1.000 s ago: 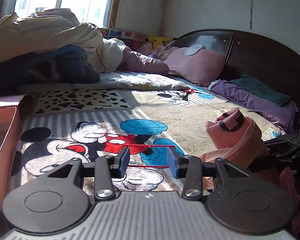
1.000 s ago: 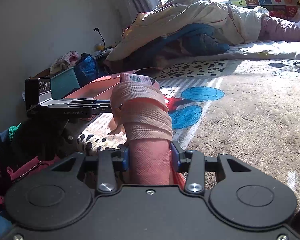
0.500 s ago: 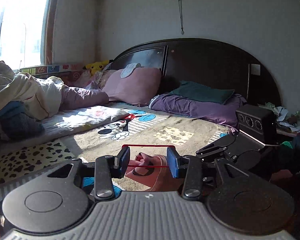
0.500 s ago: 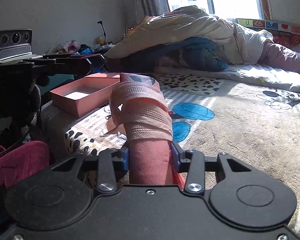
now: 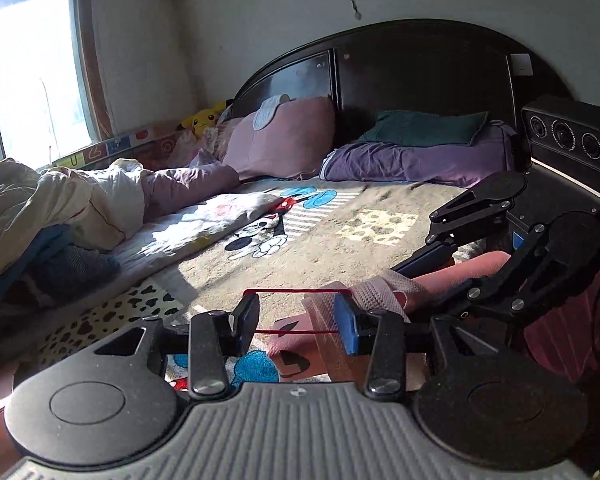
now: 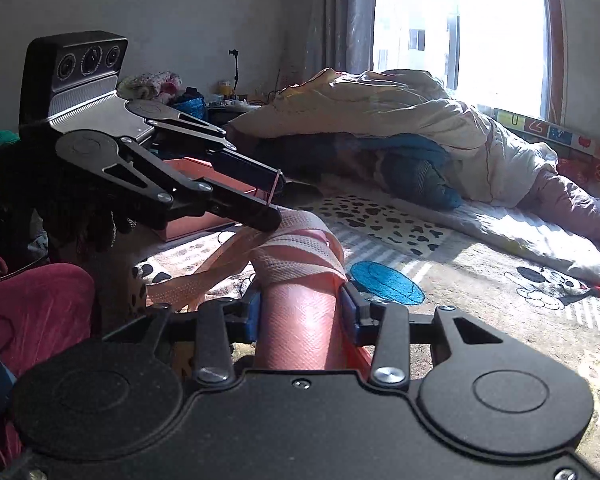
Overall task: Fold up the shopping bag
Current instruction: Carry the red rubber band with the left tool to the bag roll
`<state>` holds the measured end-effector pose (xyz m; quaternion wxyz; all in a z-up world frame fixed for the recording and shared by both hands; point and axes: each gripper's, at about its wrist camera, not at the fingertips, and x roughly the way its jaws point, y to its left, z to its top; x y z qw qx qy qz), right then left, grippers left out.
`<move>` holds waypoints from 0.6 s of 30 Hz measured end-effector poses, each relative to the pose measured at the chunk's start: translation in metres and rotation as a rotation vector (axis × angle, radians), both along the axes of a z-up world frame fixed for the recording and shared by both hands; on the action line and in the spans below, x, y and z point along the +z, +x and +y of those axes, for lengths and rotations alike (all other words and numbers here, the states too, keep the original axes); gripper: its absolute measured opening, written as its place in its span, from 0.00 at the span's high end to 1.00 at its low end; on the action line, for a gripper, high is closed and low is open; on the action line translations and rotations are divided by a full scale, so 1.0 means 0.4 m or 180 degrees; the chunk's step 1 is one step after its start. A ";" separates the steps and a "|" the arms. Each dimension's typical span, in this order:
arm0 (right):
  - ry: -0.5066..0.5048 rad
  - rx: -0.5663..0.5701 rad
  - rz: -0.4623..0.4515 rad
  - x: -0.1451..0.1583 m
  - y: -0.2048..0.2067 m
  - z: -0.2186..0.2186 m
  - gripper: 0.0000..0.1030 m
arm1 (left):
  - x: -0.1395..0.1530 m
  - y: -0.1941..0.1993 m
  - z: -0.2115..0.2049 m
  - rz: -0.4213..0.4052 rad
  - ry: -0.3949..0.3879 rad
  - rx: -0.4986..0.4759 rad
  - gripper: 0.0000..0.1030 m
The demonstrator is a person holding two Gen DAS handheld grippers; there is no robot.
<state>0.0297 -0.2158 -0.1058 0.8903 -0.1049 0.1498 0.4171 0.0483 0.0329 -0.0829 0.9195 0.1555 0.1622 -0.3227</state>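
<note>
Your right gripper [image 6: 303, 314] clamps the rolled pink shopping bag [image 6: 298, 328], strap [image 6: 296, 256] wound round it beyond the fingers. Your left gripper [image 5: 296, 318] stands open and empty, a red rubber band [image 5: 296, 291] stretched across its tips at the roll's end. Judged: feed the band squarely over the roll; keep the clamp firm.

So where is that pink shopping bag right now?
The rolled pink shopping bag is clamped in the right hand-held gripper above the cartoon blanket, with the open left hand-held gripper right at its strap-wrapped tip.
</note>
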 end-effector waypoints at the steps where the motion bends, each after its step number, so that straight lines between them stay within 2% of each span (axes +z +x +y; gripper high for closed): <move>1: 0.0017 0.0039 -0.0024 0.006 -0.003 0.000 0.61 | 0.002 0.001 0.007 0.0026 -0.0051 -0.0007 0.61; 3: 0.0040 0.0055 -0.0023 0.009 0.000 0.002 0.62 | -0.002 0.014 0.022 0.0121 -0.0194 0.0049 0.61; 7: -0.0016 -0.0058 0.0034 -0.027 0.054 0.003 0.63 | -0.052 0.078 0.032 0.0334 -0.0301 0.0146 0.61; 11: -0.0263 0.0002 0.0189 -0.084 0.099 0.021 0.63 | -0.133 0.152 0.028 0.0641 -0.0422 0.0169 0.61; 14: -0.0469 0.0040 0.0303 -0.136 0.108 0.024 0.63 | -0.196 0.175 0.029 0.0879 -0.0538 0.0135 0.61; 18: -0.0616 0.0033 0.0359 -0.181 0.096 0.010 0.63 | -0.250 0.177 0.035 0.1062 -0.0679 0.0036 0.61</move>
